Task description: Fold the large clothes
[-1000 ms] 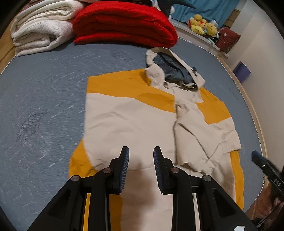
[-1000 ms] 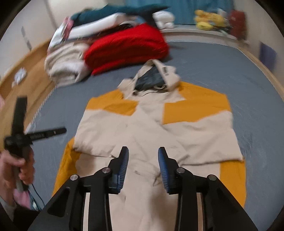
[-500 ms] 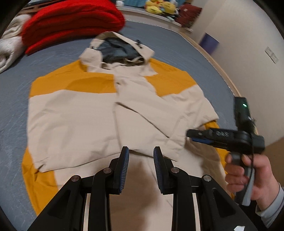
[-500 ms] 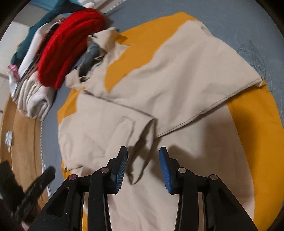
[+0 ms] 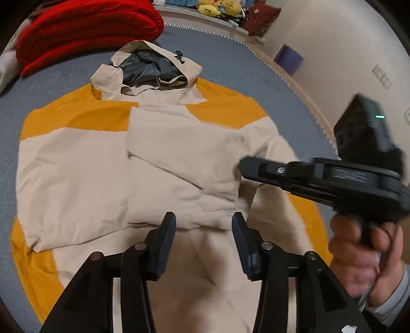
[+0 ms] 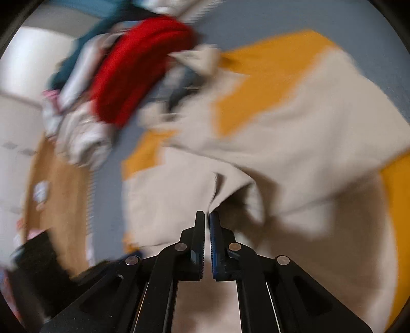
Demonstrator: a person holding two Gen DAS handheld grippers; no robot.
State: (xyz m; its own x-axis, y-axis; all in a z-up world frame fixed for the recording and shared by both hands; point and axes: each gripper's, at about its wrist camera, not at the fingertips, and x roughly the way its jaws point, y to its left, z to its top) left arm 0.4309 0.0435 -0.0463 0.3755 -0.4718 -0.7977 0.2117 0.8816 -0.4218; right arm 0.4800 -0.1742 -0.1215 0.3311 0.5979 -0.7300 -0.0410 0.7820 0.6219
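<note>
A bedroom at home: a grey bedspread covers a wide bed, folded blankets and towels pile at its head, plush toys sit on a ledge by the wall, and wood floor runs alongside.

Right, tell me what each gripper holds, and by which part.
Right gripper: shut at the beige-and-yellow hooded jacket's folded sleeve edge. Left gripper: jaws opening, holding nothing.

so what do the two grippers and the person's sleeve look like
Both grippers are black linkage frames with silver rivets and ribbed dark-blue pads. The left gripper shows its own two fingers; the right gripper has a boxy black block on top with a small green light. The hand on its grip wears a grey sleeve.
</note>
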